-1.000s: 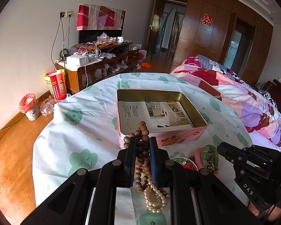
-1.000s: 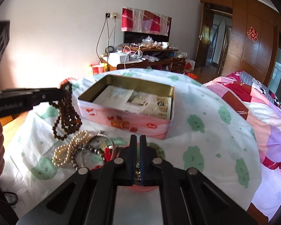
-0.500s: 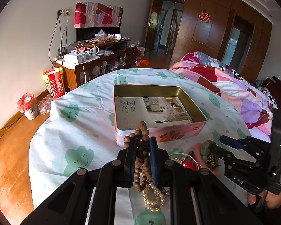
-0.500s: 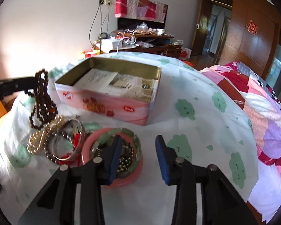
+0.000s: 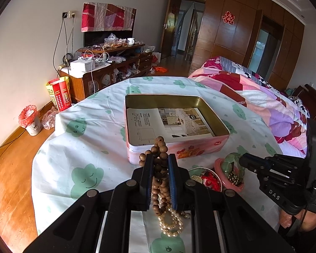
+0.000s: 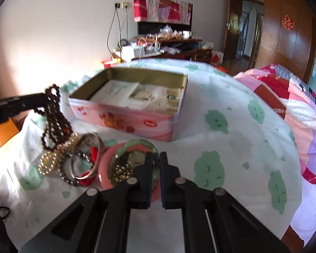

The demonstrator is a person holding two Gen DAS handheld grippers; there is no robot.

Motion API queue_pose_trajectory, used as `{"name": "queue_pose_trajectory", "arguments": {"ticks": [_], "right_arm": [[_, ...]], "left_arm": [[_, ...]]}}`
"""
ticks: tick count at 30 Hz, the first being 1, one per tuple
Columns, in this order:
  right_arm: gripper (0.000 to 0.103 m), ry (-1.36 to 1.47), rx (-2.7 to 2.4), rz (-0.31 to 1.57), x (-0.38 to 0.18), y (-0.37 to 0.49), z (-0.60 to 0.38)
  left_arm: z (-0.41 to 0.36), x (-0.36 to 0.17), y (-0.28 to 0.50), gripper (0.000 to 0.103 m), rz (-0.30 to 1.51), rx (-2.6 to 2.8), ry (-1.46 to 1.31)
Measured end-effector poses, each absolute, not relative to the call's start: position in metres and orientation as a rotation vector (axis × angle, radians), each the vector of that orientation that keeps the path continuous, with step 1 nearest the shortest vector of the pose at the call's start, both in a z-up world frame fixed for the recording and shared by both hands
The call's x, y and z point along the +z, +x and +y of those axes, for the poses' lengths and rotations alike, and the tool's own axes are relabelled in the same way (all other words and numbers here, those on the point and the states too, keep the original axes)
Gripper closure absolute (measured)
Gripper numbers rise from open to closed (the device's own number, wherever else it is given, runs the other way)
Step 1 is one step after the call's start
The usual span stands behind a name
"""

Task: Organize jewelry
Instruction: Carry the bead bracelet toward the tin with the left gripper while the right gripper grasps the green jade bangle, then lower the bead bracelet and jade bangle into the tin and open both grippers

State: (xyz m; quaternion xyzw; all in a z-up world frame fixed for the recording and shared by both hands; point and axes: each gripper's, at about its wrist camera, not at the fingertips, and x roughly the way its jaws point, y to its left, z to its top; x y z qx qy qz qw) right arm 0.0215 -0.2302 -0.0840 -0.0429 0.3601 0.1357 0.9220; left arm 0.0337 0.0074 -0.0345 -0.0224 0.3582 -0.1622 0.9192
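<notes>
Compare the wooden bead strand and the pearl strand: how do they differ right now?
The wooden bead strand is dark brown with large beads; the pearl strand is cream with small beads. The wooden bead strand hangs clamped in the left hand-held gripper; the pearl strand lies in loops on the tablecloth. Both are beaded strings outside the tin.

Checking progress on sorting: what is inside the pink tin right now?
Only printed paper sheets lie flat inside the pink tin, covering most of its floor; no jewelry shows there. Whatever is beneath the sheets is hidden.
</notes>
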Motion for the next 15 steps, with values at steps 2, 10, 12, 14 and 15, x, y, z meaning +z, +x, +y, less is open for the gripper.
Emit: {"name": "queue_pose_trajectory", "arguments": {"ticks": [2, 10, 12, 14, 15], "right_arm": [[0.095, -0.099, 0.279, 0.726, -0.08, 0.018, -0.228], [0.095, -0.075, 0.268, 0.624, -0.05, 0.009, -0.228], [0.095, -0.072, 0.271, 0.601, -0.04, 0.008, -0.228], [0.095, -0.065, 0.273, 0.584, -0.032, 0.01, -0.228], [0.095, -0.06, 0.275, 0.579, -0.028, 0.012, -0.229]], "left_arm": [[0.007, -0.034, 0.034, 0.09, 0.734, -0.333, -0.046], [0.007, -0.022, 0.031, 0.09, 0.702, -0.341, -0.042], [0.007, -0.018, 0.032, 0.09, 0.695, -0.345, -0.04], [0.006, -0.013, 0.033, 0.09, 0.684, -0.348, -0.031], [0.004, -0.01, 0.034, 0.09, 0.68, -0.351, -0.024]]}}
